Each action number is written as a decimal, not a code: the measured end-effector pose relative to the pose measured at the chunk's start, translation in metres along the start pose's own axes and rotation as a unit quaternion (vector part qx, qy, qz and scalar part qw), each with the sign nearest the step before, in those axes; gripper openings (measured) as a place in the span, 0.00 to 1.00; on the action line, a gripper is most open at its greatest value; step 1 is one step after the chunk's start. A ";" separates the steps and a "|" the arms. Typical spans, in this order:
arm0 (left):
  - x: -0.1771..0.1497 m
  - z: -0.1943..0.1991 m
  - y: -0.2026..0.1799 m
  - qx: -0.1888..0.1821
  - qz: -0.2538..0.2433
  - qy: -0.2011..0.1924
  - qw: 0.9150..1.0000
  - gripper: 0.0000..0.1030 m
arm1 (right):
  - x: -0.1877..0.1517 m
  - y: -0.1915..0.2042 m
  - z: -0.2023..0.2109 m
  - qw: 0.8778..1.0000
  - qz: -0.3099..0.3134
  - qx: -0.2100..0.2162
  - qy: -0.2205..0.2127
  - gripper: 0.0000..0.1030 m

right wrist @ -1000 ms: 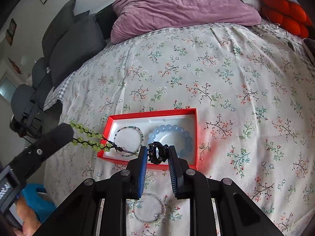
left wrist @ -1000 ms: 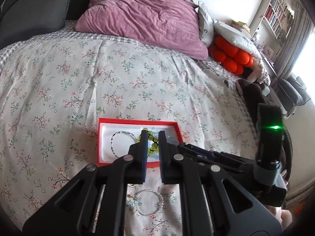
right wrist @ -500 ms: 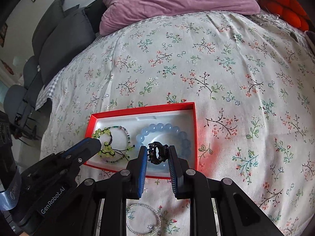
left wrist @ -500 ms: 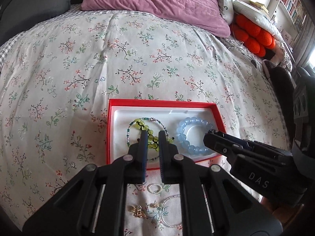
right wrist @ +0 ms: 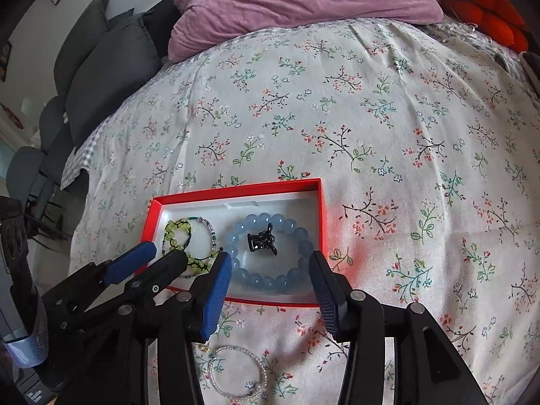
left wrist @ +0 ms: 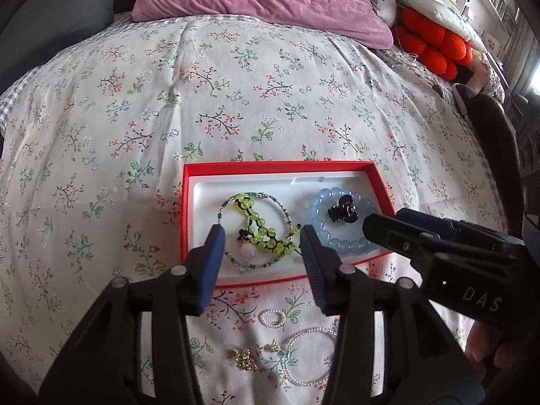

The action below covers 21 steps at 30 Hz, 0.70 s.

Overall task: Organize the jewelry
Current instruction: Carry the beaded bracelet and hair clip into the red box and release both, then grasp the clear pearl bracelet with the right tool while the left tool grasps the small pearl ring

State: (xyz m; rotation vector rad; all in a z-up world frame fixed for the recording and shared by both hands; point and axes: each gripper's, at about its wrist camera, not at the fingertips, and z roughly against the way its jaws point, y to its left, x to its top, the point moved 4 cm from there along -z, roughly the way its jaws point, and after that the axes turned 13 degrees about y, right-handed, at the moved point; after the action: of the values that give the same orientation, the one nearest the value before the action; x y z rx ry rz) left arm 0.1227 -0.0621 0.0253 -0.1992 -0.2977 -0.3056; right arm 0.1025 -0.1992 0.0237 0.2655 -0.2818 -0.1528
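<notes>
With both claws spread wide and gripping nothing, we are hovering at the near edge of the red tray [left wrist: 285,168].
We are holding the left gripper [left wrist: 261,236] released over the tray's left half, where the green bead bracelet [left wrist: 261,233] is lying across the thin seed-bead bracelet [left wrist: 280,207]. We are keeping the right gripper [right wrist: 270,263] released over the tray's right half, where the black hair claw [right wrist: 261,239] is sitting inside the blue bead bracelet [right wrist: 300,236]. Outside the tray, on the floral bedspread [right wrist: 371,118] just near its front rim, we are seeing a pearl ring [left wrist: 271,317], gold earrings [left wrist: 243,359] and a clear bead bracelet [right wrist: 236,373].
</notes>
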 end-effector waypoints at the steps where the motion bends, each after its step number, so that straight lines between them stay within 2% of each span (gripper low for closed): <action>1: -0.001 0.001 0.000 0.001 0.000 -0.001 1.000 0.55 | -0.001 0.000 0.002 1.000 0.002 -0.006 -0.002 0.51; 9: -0.010 0.017 0.006 0.011 -0.004 -0.010 1.000 0.76 | -0.008 -0.005 0.019 1.000 0.005 -0.013 -0.010 0.60; 18: -0.029 0.014 0.010 0.006 0.000 0.026 1.000 0.88 | -0.025 -0.001 0.026 1.000 0.020 -0.023 -0.004 0.70; 21: -0.036 0.013 0.012 0.011 0.005 0.033 0.999 0.96 | -0.031 0.001 0.027 0.999 0.029 -0.032 -0.002 0.73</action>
State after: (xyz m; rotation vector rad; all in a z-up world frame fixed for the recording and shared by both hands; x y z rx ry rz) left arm 0.0903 -0.0380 0.0245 -0.1687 -0.2348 -0.2983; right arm 0.0652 -0.1990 0.0416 0.1944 -0.2876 -0.1053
